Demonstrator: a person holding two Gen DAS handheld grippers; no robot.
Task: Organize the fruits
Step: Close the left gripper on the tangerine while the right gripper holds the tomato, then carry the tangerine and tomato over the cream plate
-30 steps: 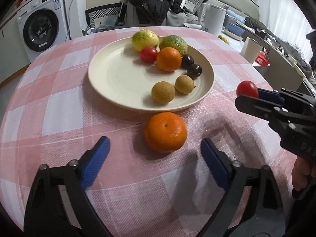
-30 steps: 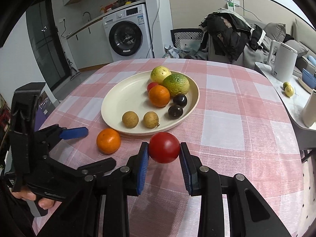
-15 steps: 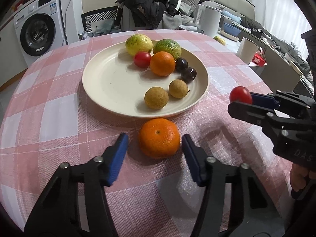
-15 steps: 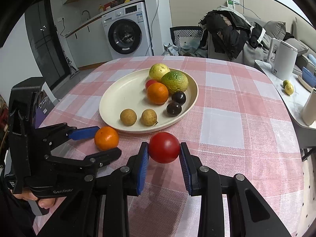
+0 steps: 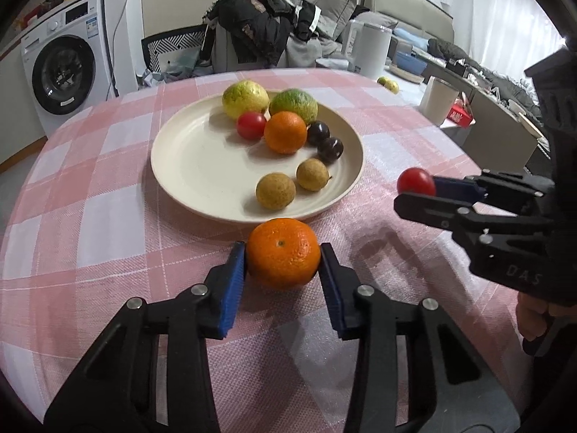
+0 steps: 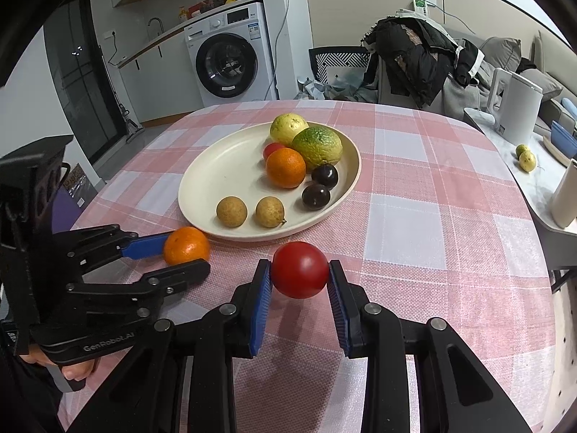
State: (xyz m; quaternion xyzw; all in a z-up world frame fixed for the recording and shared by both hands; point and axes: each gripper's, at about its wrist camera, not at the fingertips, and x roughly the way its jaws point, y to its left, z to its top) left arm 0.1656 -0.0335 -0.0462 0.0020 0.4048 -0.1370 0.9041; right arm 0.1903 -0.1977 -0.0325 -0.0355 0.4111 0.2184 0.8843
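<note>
The left hand-held gripper [image 5: 283, 265] was found low over the table [image 5: 108, 216], its jaws closing about an orange [image 5: 283, 252] that rested on the checked cloth just in front of the plate [image 5: 187, 166]; both blue pads [image 5: 232, 281] were seen touching the fruit's sides. The right hand-held gripper [image 6: 299, 281] was held narrowly open, clamped on a red tomato [image 6: 299, 275] that was carried clear of the cloth, near the plate's front rim. On the plate were noted a second orange [image 5: 285, 132], a small tomato [image 5: 251, 125], a yellow-green fruit [image 5: 245, 98], a green fruit [image 5: 295, 103], two dark plums [image 5: 330, 148] and two brown round fruits [image 5: 275, 191], grouped toward its far and right side.
</note>
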